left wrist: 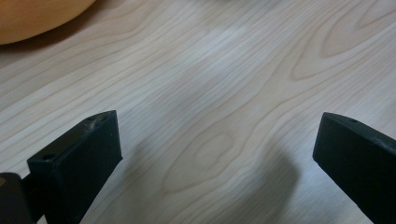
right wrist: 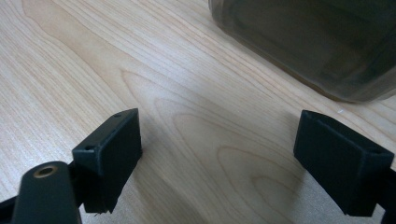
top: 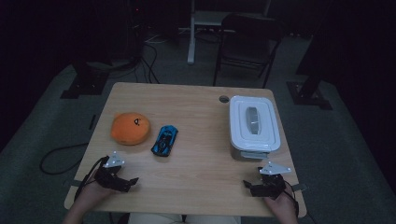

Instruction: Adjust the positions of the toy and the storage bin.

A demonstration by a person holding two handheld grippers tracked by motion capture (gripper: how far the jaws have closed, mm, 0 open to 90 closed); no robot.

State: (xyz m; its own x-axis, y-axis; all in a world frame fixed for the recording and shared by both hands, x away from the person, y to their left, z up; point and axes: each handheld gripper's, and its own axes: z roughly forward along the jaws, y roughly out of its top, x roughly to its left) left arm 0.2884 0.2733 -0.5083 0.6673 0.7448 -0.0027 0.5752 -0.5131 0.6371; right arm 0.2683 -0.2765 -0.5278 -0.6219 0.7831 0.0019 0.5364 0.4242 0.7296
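Observation:
On the wooden table (top: 201,121) lie an orange round plush (top: 130,128) at the left and a blue toy car (top: 165,140) just right of it. A clear box with a white lid (top: 253,123) stands at the right. My left gripper (top: 128,183) rests near the front left edge, open, with bare wood between its jaws; the plush (left wrist: 32,18) shows at the top left of the left gripper view. My right gripper (top: 250,186) rests near the front right edge, open and empty, with the box's wall (right wrist: 317,42) just beyond it.
A small round hole (top: 224,99) sits in the table near the box's far corner. Beyond the table stand a dark folding chair (top: 247,42) and a white frame (top: 194,28). Cables (top: 56,158) trail on the floor at the left.

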